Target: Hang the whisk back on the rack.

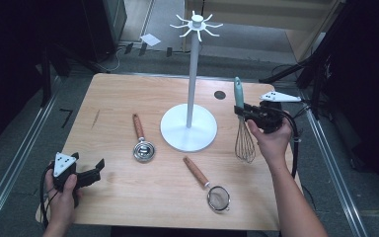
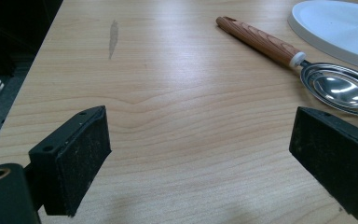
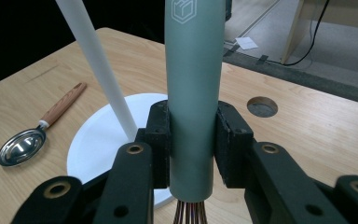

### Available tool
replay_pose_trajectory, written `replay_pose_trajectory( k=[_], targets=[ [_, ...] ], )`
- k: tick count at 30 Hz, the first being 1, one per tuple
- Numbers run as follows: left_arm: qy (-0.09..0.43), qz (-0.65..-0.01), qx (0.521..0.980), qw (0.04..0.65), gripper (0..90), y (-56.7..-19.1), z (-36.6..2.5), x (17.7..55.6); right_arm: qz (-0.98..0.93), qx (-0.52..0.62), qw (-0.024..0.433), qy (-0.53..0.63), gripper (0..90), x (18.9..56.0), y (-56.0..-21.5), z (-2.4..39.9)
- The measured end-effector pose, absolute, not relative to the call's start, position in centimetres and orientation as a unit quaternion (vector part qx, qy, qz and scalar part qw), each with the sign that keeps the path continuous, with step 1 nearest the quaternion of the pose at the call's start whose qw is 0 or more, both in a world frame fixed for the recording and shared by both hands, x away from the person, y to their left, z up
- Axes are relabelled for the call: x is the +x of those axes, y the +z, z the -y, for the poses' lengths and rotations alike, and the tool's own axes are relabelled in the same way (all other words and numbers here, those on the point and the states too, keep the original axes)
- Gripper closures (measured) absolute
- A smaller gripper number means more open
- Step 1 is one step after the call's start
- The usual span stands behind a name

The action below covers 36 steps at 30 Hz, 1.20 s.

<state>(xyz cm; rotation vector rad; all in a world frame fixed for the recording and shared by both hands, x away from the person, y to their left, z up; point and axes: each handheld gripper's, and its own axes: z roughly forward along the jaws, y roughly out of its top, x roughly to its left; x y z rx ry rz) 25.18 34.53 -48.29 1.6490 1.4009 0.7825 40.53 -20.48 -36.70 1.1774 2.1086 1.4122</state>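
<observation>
My right gripper is shut on the teal handle of a whisk. The whisk hangs upright at the table's right side, wire end down, just right of the white hook stand. The stand's pole rises close beside the handle in the right gripper view. My left gripper rests open near the front left corner, with bare wood between its pads. A metal scoop with a wooden handle lies ahead of it.
A small strainer with a wooden handle lies at the front middle of the wooden table. The stand's round base sits mid-table. A round cable hole is behind the whisk.
</observation>
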Motion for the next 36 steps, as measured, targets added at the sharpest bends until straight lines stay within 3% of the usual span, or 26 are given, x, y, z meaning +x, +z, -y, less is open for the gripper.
replay_pose_trajectory(
  k=[36],
  targets=[
    [0.31, -0.555, 0.655, 0.409, 5.8, -48.3, -34.5, 25.2, -0.726, 0.373, 0.195, 0.544, 71.3, 39.8, -32.4, 17.7]
  ],
)
